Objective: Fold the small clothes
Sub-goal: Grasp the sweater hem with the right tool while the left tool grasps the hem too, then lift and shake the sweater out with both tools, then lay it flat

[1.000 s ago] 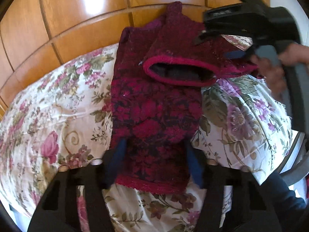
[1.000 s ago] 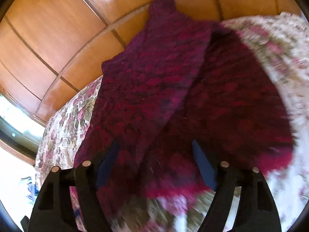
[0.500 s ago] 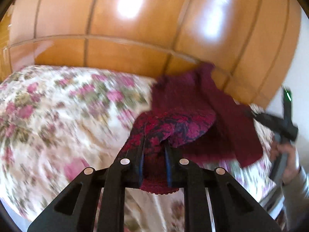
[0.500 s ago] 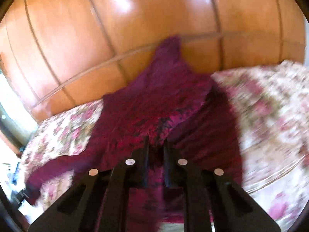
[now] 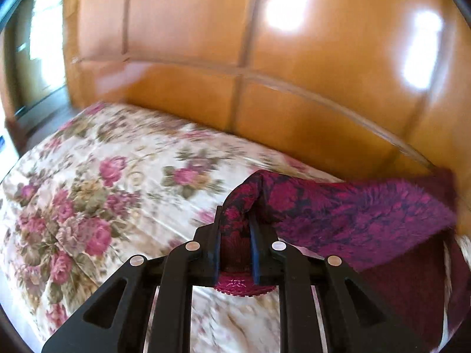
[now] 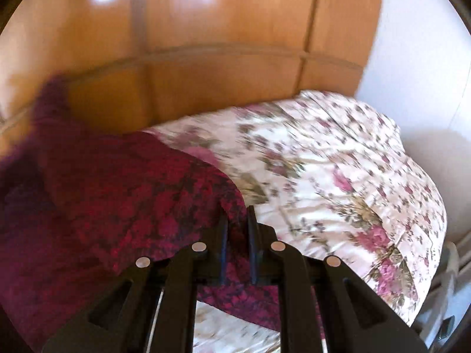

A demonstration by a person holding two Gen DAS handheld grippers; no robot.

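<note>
The garment (image 5: 353,214), a dark red knit with a black pattern, is held up off the floral bedspread (image 5: 97,182) by both tools, its fabric stretched between them. In the left wrist view it fills the right and lower right of the frame, running from the centre out to the right edge, where its far part lies against the wooden headboard (image 5: 294,88). A scalloped red hem (image 5: 244,286) hangs just below the fingers at bottom centre. The left gripper (image 5: 235,235) is pressed together on a bunched fold of the knit, which rises in a peak just above the fingertips.

Left of that grip the bedspread lies bare across the whole left half of the frame, up to the headboard's lower rail; a window or glass door shows in the far upper left.

In the right wrist view the garment (image 6: 117,206) covers the left and lower left of the frame, blurred, with one end reaching up against the headboard (image 6: 220,73) at the left. The right gripper (image 6: 236,229) is closed on the garment's edge at centre, the cloth passing between the fingers and hanging below them. To the right the bedspread (image 6: 338,176) is uncovered up to its rumpled edge at right, with a white wall (image 6: 418,73) beyond.
</note>
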